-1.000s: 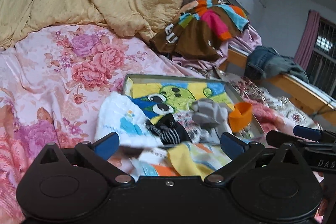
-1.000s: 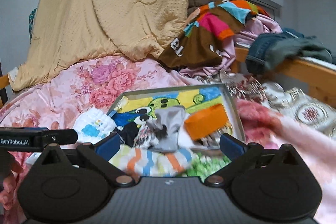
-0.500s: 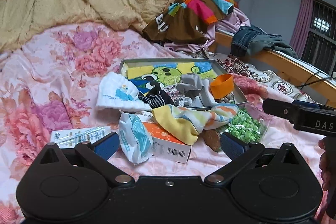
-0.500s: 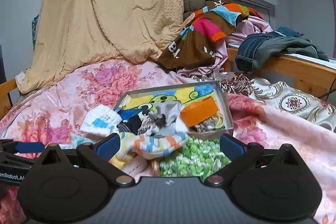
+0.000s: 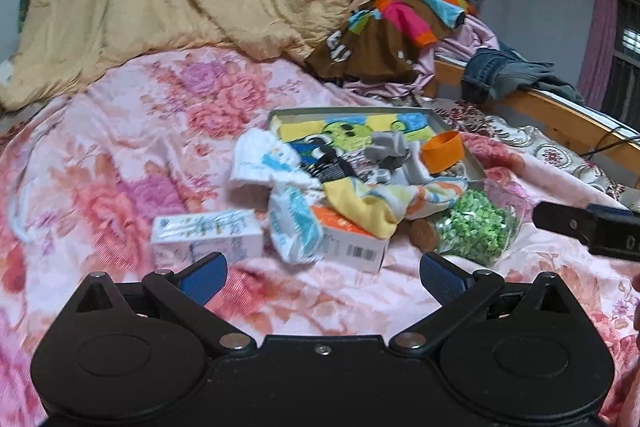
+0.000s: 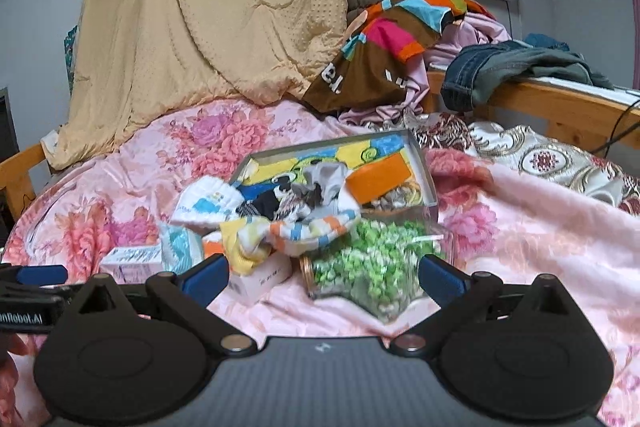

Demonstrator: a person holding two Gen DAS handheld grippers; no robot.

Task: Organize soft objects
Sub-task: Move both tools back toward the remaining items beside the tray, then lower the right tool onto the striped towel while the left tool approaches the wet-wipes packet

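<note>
Both the left hand-held gripper (image 5: pixel 322 273) and right hand-held gripper (image 6: pixel 322 273) gape wide, empty. A striped yellow-orange sock (image 5: pixel 384 201), apparently crumpled, drapes over the tray (image 5: pixel 474 169) edge on the bed (image 5: pixel 120 155).

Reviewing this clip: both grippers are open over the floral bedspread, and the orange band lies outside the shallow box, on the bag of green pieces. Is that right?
Not quite. Both the left gripper and right gripper are open over the pink floral bedspread, but the orange band lies inside the shallow cartoon-printed box, not on the clear bag of green pieces. The right wrist view shows it.
</note>
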